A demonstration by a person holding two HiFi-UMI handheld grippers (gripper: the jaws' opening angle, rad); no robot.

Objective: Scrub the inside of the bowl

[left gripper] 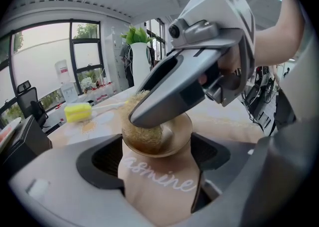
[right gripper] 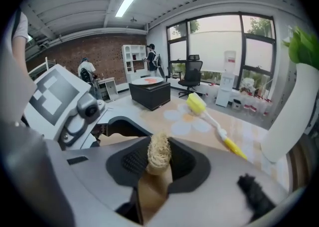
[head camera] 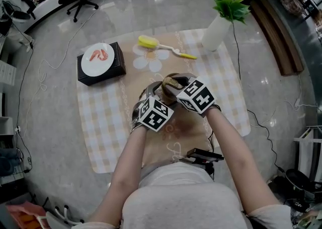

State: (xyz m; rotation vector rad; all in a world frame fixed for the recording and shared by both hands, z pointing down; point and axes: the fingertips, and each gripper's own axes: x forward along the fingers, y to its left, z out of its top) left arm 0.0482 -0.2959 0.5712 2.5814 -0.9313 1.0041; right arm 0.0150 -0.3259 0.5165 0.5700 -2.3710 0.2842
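— Where's the bowl from where you stand?

— Held up off the checked cloth [head camera: 100,122], just in front of the person. The left claw [left gripper: 158,157] is clamped on it, one pad on each side of the outer wall. It's a tan bowl [left gripper: 154,188] with white script lettering, its mouth tipped toward the other gripper.

— And the right one?

— The right claw [right gripper: 158,163] is closed narrow on a straw-coloured fibre scrubber [left gripper: 142,133]. Its jaws reach over the rim, and the scrubber sits inside the bowl, pressed against the inner wall.

— So the two grippers are close together?

— Very. Their marker cubes are side by side above the middle of the cloth.

— Anything else lying about?

— A dish brush [head camera: 166,48] with a yellow sponge head and a white handle lies at the far end of the cloth, by a flower print, well apart from the bowl. Near the handle's tip, at the far right corner, a white vase [head camera: 217,31] with green leaves stands upright. On the far left a black box [head camera: 119,57] sits by the cloth's corner. A white plate [head camera: 88,67] rests on top of it with something orange-red on it; I can't tell what.

— Anyone else in the room?

— Two people [right gripper: 85,69] at the back, near the white shelves by the brick wall.
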